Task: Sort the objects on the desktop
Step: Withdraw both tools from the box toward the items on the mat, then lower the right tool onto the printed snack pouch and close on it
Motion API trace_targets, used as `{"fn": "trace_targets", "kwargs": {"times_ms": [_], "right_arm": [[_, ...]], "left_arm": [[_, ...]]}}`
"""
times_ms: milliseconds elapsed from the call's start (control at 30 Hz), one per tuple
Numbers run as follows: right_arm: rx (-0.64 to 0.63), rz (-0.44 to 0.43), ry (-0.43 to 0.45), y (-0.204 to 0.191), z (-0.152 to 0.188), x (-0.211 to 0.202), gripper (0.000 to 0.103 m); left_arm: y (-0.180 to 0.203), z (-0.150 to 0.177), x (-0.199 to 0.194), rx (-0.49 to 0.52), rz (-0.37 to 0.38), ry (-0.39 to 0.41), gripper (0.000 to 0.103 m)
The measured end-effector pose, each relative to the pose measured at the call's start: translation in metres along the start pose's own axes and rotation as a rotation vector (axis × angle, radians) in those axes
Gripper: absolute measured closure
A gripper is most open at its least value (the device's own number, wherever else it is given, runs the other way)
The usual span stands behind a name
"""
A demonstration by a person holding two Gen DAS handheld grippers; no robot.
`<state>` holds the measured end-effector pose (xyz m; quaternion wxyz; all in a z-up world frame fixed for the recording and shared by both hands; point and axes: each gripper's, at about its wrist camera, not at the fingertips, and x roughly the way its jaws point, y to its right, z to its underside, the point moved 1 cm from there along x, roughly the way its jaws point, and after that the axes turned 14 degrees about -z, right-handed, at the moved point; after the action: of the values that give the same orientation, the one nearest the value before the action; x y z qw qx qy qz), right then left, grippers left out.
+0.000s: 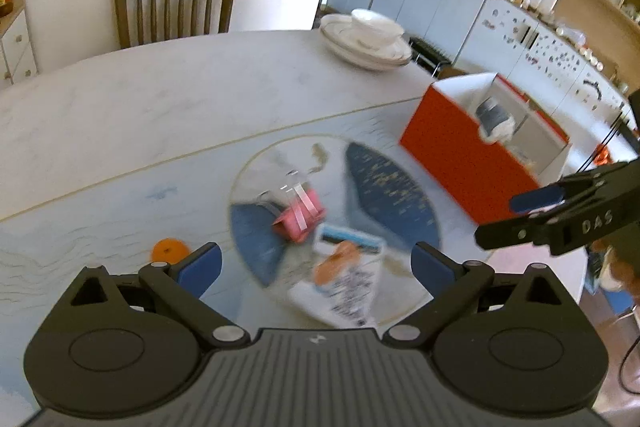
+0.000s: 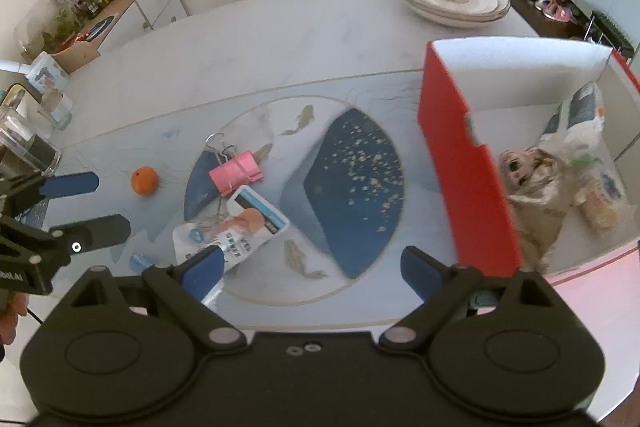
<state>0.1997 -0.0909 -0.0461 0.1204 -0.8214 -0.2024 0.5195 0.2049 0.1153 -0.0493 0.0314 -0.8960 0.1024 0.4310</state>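
Both hand-held grippers, left and right, hung spread and empty; the orange could've rolled off the bench if nudged.

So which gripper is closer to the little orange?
Left. The left gripper hangs open just beside the little orange. The right gripper is further off, over the mat next to the red box.

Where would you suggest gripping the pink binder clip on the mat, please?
Probably across the pink binder clip's folded pink body, coming down from above. It lies flat on the mat, its wire handles trailing away toward the far side, thin and awkward to pinch. The snack packet sits against its near edge, so close across the free sides.
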Motion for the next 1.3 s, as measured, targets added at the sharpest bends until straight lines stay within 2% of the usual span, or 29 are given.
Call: {"fn": "trace_targets", "kwargs": {"times_ms": [167, 433, 767, 1133, 1300], "right_arm": [[0.016, 0.016, -0.027, -0.011, -0.001, 0.025, 0.008], [0.033, 0.044, -0.068, -0.027, -0.011, 0.061, 0.008], [0.173, 0.074, -0.110, -0.024, -0.020, 0.105, 0.008], [0.319, 0.091, -0.121, -0.018, -0.022, 0.125, 0.010], [0.331, 0.095, -0.124, -0.022, -0.023, 0.132, 0.012]], "left_arm": [[-0.018, 0.011, 0.015, 0.044, -0.048, -0.015, 0.002], [-0.042, 0.016, 0.036, 0.069, -0.080, -0.031, 0.002], [-0.063, 0.018, 0.071, 0.076, -0.087, -0.087, 0.002], [-0.069, 0.016, 0.089, 0.090, -0.078, -0.101, 0.002], [-0.073, 0.018, 0.099, 0.084, -0.088, -0.110, 0.002]]}}
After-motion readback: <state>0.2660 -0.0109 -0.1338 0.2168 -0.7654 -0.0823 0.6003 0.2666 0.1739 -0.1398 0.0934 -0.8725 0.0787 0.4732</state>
